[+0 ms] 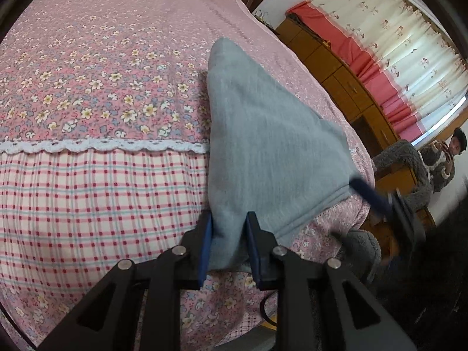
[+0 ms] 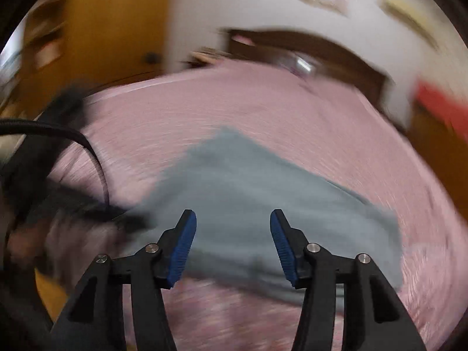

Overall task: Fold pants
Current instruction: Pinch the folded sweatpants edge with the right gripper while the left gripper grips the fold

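Left wrist view: the left tongs (image 1: 226, 244), nearly closed, pinch the near corner of the grey knit pants (image 1: 263, 134), which lie across the bed's pink floral quilt (image 1: 87, 67), apparently to anchor the fabric for a fold. At right, blurred, the right tongs (image 1: 370, 194) sit by the pants' right corner.

Right wrist view: heavily blurred, the right tongs (image 2: 232, 248) stand half open and empty above the pants (image 2: 248, 181), likely between grips.

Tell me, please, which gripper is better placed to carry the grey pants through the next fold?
Probably the left. The left gripper has its fingers clamped on the grey pants, while the right gripper stands open with no cloth between its fingers.
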The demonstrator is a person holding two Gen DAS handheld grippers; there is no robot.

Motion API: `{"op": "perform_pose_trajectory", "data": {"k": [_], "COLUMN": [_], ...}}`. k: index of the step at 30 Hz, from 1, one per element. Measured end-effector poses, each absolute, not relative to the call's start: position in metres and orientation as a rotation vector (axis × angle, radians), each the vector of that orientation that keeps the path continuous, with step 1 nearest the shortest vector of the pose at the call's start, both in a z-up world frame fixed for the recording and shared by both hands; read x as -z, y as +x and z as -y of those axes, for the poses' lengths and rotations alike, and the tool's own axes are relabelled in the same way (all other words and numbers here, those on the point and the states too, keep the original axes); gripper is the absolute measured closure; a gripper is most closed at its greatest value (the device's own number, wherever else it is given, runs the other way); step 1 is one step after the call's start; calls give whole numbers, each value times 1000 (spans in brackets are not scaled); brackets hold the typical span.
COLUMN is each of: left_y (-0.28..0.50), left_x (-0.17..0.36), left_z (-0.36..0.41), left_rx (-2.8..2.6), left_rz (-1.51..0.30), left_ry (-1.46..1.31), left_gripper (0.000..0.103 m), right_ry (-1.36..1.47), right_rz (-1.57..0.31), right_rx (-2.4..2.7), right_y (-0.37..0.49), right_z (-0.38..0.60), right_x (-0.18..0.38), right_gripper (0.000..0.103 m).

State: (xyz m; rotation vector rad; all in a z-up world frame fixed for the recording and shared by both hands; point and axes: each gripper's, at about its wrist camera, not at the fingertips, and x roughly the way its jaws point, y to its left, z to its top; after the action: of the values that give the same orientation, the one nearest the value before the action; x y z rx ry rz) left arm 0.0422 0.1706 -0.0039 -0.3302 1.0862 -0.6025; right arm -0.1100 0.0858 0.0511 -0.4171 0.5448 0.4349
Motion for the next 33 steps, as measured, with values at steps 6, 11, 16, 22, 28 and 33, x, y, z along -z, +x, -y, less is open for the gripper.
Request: {"op": "perform_pose_trajectory", "data": {"k": [6,11,16,22,28,33], "left_y": [31,27,23,22,46,86], "left_x": [-18,-26,-19,-19,-35,-44], "left_z": [-182,-204,-216,-213,-240,-256], "left_rx": [575,549,539,544,552,593], "left_rz": [-1053,-1030,-1032,-1048,-1017,-997], "left_ry": [-289,-299,-314,-301,-428,-558], "left_gripper": [70,68,68,68,68,64], "right_ry": [-651,-839,-902,-867,-674,-506], "right_rz": [-526,-422,-296,-330,-419,-444], "right_rx": [-541,-399,-325,-348,-383,-453], "right_y": [-148,-154,-150,-155,-158,-158], "right_z": [-127,-159,-174,-175,-176,-154], "right_x": [-4,20,33,39,28,8], "right_gripper": [50,48,34,62,84,87]}}
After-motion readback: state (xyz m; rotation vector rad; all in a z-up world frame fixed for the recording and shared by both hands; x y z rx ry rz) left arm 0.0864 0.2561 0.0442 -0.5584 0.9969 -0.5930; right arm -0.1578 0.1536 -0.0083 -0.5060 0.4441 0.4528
